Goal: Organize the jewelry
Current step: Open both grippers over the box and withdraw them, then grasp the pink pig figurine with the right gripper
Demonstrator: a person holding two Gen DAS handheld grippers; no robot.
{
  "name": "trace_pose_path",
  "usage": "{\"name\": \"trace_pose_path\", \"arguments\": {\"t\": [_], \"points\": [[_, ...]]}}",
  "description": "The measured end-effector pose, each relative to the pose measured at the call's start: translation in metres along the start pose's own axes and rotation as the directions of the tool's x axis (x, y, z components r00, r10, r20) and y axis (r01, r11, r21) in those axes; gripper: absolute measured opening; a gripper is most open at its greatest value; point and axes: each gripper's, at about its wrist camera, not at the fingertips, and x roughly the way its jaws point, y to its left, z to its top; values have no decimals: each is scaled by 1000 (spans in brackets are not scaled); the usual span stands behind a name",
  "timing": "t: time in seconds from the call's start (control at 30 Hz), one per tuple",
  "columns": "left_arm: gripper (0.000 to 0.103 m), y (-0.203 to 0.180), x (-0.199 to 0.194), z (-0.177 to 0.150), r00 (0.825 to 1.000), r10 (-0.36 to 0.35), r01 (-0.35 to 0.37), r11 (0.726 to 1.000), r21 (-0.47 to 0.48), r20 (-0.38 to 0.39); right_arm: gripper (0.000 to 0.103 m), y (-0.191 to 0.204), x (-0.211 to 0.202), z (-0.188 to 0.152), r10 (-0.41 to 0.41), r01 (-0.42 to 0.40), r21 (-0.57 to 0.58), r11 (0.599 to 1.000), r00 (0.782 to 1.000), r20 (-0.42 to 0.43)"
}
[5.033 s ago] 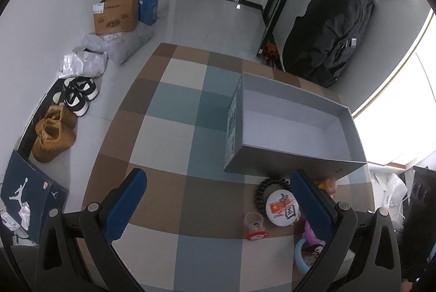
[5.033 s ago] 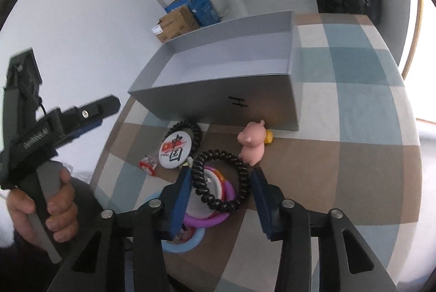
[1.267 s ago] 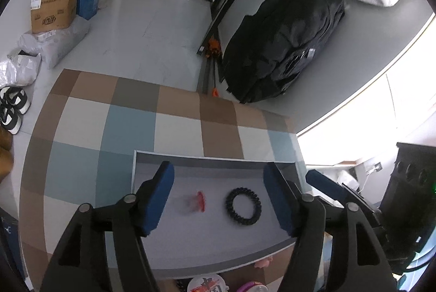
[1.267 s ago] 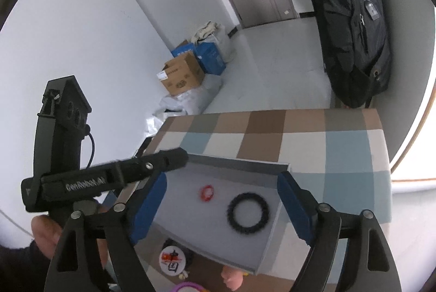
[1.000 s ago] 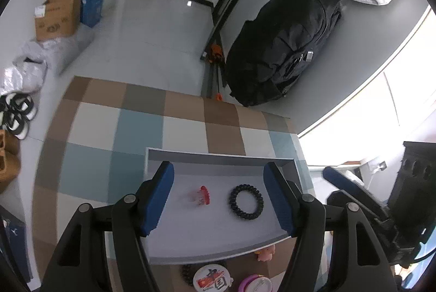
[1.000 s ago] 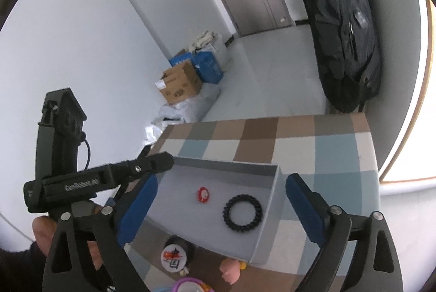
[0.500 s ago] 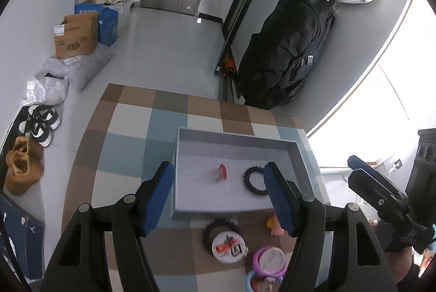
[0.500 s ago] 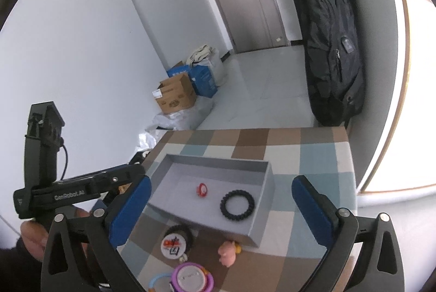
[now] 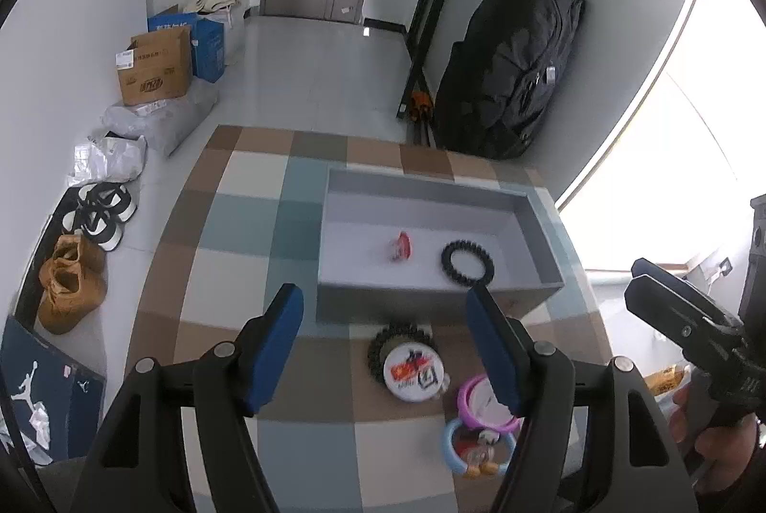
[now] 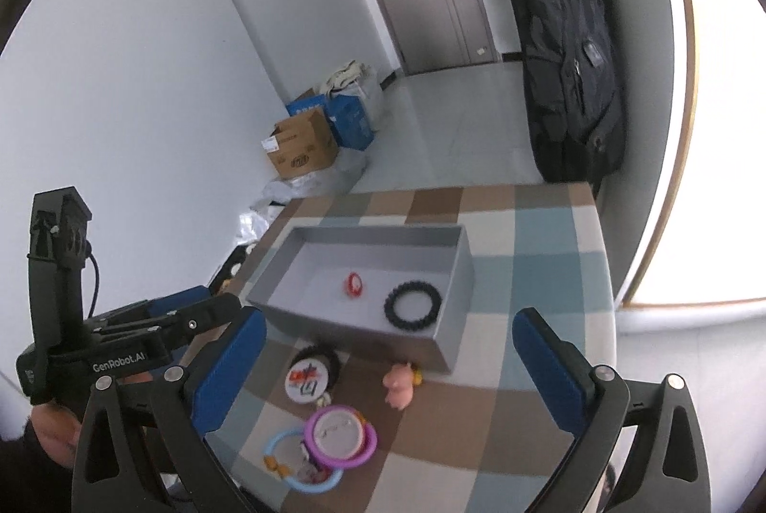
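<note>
Left wrist view: left claw (image 9: 385, 343) hangs high over the checked tabletop (image 9: 230, 245), its blue pads spread wide and nothing between them; judged to be held up and back so the whole spread can be read before the next pick.
Right wrist view: right claw (image 10: 385, 362) is also raised above the tabletop, jaws wide apart and empty, aimed down at the loose pieces in front of the box.
Grey box (image 9: 546, 245): sits open-topped toward the far side of the tabletop, its long wall facing the claws; it reads as the collecting place for the jewelry.
Inside the box: 2 pieces lie flat on its floor, a black beaded bracelet (image 9: 467, 262) and a small red piece (image 9: 401, 246), near each other but not touching, well clear of the walls.
Outside the box: a round badge (image 9: 412, 372) rests on top of a black coiled ring (image 9: 378, 345) just in front of the box wall; a purple ring (image 9: 483, 403) overlaps a light blue ring (image 9: 474, 448) nearer the claws.
Pink figure (image 10: 401, 381): stands on the tabletop close to the box's front wall, seen only from the right wrist.
Progress: by the count, 2 pieces are stowed and about 5 wait outside, so the task looks less than half done.
Next pick: the stacked pairs probably need lifting from the top piece first; the overlapped rings could drag each other if pinched together.
</note>
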Motion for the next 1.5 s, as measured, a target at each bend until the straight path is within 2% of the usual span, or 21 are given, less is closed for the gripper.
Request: {"name": "trace_pose_path", "arguments": {"t": [0.1, 0.2, 0.43, 0.53, 0.63, 0.8, 0.87, 0.97, 1.2, 1.33, 1.43, 1.5], "points": [[77, 0, -2, -7, 1000, 5, -5, 1000, 7, -13, 103, -3, 1, -9, 15, -14, 20, 1000, 999, -39], [82, 5, -1, -14, 999, -26, 25, 999, -21, -41, 103, -4, 6, -19, 28, -24, 45, 999, 995, -91], [83, 6, 2, -24, 998, -4, 3, 1000, -20, -64, 103, -3, 23, -44, 49, -30, 89, 996, 976, -213], [83, 8, 4, -28, 997, 0, -2, 1000, -26, -80, 101, -2, 27, -44, 47, -30, 82, 996, 976, -213], [83, 11, 8, -30, 995, 11, -14, 999, -30, -97, 94, -2, 31, -41, 49, -31, 91, 995, 977, -208], [83, 18, 11, -33, 993, 30, -35, 999, -39, -114, 78, 0, 49, -39, 26, -4, 86, 996, 968, -249], [83, 19, 13, -34, 992, 33, -38, 999, -39, -123, 68, 2, 56, -38, 16, 4, 75, 997, 965, -260], [83, 21, 16, -35, 990, 30, -36, 999, -40, -136, 58, 3, 64, -37, 11, 9, 72, 997, 963, -271], [83, 15, 20, -34, 989, 36, -36, 999, 3, -144, 52, 5, 77, -32, -53, 69, 52, 996, 960, -275], [83, 13, 22, -33, 988, 37, -34, 999, 23, -152, 45, 2, 85, -32, -63, 83, 55, 995, 954, -295], [83, 12, 20, -30, 988, 83, -76, 996, 54, -128, 38, 3, 88, -33, -83, 99, 39, 994, 950, -302], [83, 14, 19, -29, 989, 87, -80, 995, 60, -122, 31, 2, 91, -33, -85, 102, 39, 994, 947, -311]]}}
